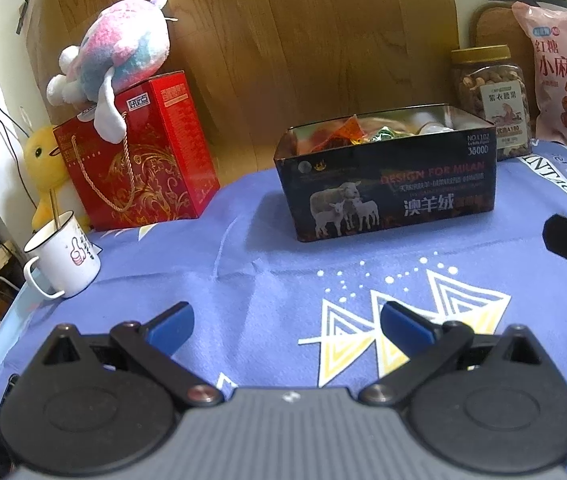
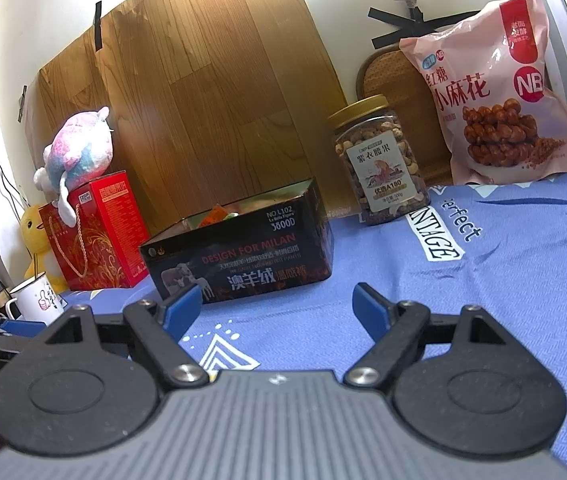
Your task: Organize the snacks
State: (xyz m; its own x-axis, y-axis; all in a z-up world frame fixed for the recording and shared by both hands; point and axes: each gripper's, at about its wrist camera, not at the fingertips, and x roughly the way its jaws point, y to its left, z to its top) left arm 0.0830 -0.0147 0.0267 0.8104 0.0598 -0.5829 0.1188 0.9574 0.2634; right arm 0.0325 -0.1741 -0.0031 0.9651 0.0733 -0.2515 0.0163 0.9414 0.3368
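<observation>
A black open tin box (image 1: 395, 192) with sheep printed on its front stands on the blue cloth and holds several wrapped snacks (image 1: 359, 132). It also shows in the right wrist view (image 2: 243, 256). A clear nut jar (image 2: 379, 160) with a gold lid and a pink snack bag (image 2: 499, 92) stand behind it to the right. My left gripper (image 1: 287, 326) is open and empty, low over the cloth in front of the box. My right gripper (image 2: 279, 306) is open and empty, in front of the box and to its right.
A red gift box (image 1: 139, 152) with a plush toy (image 1: 119, 48) on top stands at the left, a yellow duck plush (image 1: 43, 168) beside it. A white mug (image 1: 65, 258) sits near the table's left edge. A wooden board (image 2: 211, 92) leans on the back wall.
</observation>
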